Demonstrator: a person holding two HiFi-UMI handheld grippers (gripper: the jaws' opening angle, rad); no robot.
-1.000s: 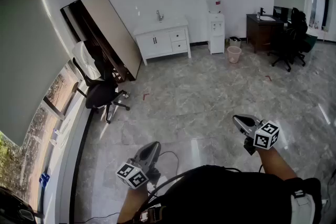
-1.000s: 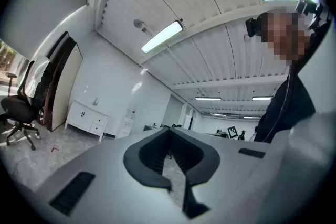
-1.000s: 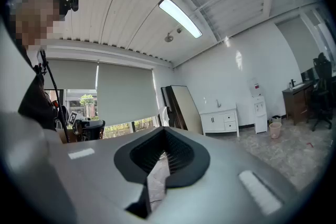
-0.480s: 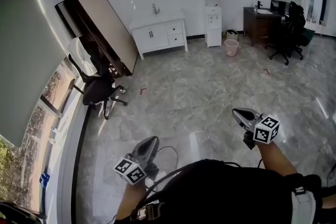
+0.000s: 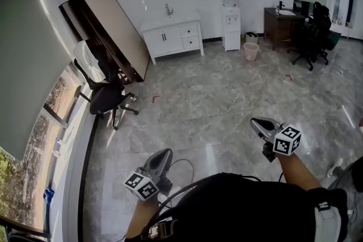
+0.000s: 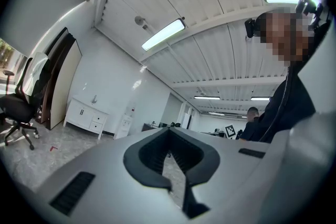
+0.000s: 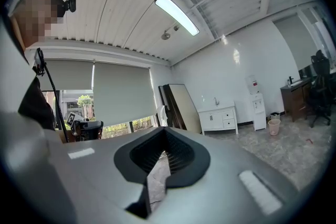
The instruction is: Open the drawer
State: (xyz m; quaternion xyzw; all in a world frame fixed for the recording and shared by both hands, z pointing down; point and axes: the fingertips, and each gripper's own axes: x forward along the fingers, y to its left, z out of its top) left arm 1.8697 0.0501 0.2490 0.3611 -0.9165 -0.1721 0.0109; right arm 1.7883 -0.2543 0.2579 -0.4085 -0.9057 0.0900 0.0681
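Note:
The drawers are in a white sink cabinet [image 5: 173,37] against the far wall, two small drawer fronts [image 5: 190,37] at its right end, all closed. It also shows small in the left gripper view as the cabinet [image 6: 86,118] and in the right gripper view as the cabinet [image 7: 220,118]. Both grippers are far from it, held low over the marble floor near the person's body. My left gripper [image 5: 163,153] and right gripper [image 5: 258,123] point toward the room, jaws together and empty. Up close, the left gripper [image 6: 169,134] and right gripper [image 7: 165,136] hold nothing.
A black office chair [image 5: 110,102] and a large leaning board [image 5: 113,37] stand at the left by the window. A water dispenser [image 5: 229,25], a pink bin [image 5: 250,51] and a dark desk [image 5: 283,28] line the far wall. A shoe [image 5: 334,167] shows at the right edge.
The head view has swung a little, shifting the cabinet slightly left and up. A shoe has come in at the right edge. Both grippers stay shut in about the same places.

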